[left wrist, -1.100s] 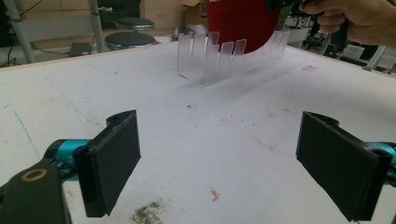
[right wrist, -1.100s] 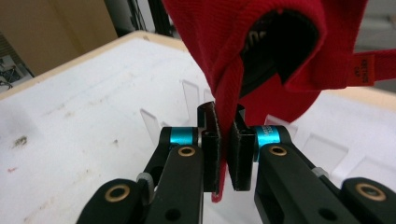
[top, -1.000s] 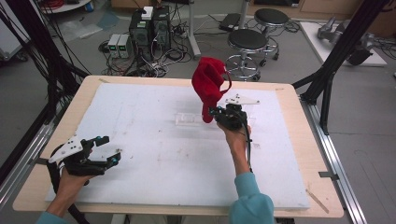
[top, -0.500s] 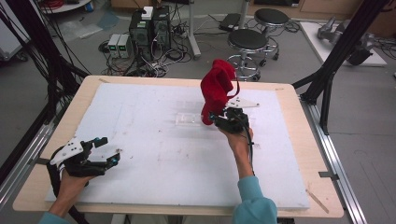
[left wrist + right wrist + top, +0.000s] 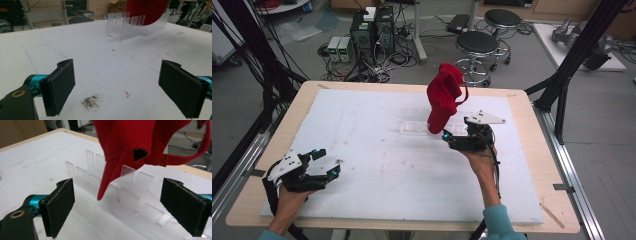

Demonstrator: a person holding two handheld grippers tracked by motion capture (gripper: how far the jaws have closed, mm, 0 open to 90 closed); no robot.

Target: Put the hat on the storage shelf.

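Since the earlier frames the red cap (image 5: 445,102) has been swinging from a slant to more upright above the clear slotted rack (image 5: 432,128), and the right tool (image 5: 452,141) has been drawing back a little toward the lower edge of the frame, while the left tool (image 5: 328,164) has barely shifted.

The right tool is standing wide in the right gripper view, its two black jaws far apart with nothing between them; in that view the cap's brim (image 5: 110,180) is hanging point-down between the jaws' line of sight and the rack (image 5: 120,192). The left tool (image 5: 117,90) is also spread wide and empty, sitting at the lower left of the high view over the white bench (image 5: 377,170), well apart from everything else.

The cap is sitting at the centre of the high view, just above the right tool, its lower end reaching down to the rack. Its long axis is running near vertical, crown up and brim tip pointing down into the slots, strap looping off to the right.

Judging from this, the cap appears to be already set on the rack and let go; whether it is resting securely I cannot tell. What is left seems to be clearing the right tool away.
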